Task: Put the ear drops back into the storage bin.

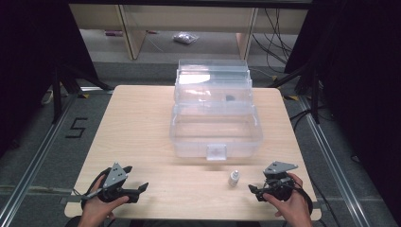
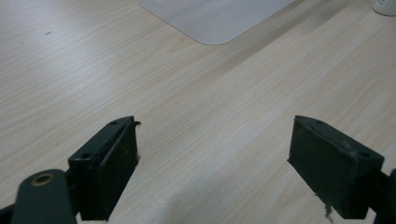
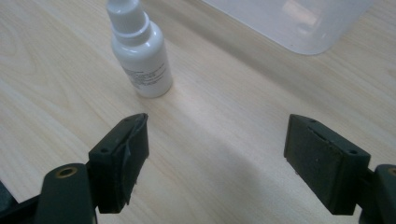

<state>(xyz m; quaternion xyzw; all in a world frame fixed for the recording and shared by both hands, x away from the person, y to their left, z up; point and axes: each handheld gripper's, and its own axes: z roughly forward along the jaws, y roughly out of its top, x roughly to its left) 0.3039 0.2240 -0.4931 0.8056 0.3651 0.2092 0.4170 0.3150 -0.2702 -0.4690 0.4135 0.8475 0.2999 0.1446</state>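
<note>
White plastic makes up the small dropper bottle [image 1: 233,178], which stands upright on the wooden worktop [image 1: 142,137], near the front edge and just in front of the clear storage box [image 1: 215,137], slightly to the right of the box's latch [image 1: 216,152]. In the right gripper view the bottle [image 3: 140,51] is seen with a narrow cap and a printed label, and it is ahead of the jaws and off to their left side, not between them. The right gripper [image 1: 254,189] rests low at the front right of the worktop, held by a hand [image 1: 288,203], with its jaws spread wide and nothing between them. The left gripper [image 1: 143,187] lies at the front left, well apart from the bottle, also with jaws spread and empty; its own view shows a corner of the box [image 2: 215,18] further away. The box stands with its lid raised, and a small dark thing, too blurred to identify, seems to be inside the upper part. My judgement is that the bottle is to be picked up by the right gripper and probably put into the box. The main risk is that the bottle is light, tall and narrow: if one jaw touches it first, because the gripper is not centred, it can tip and roll away. A grip too high on the tapering cap could also slip.
</note>
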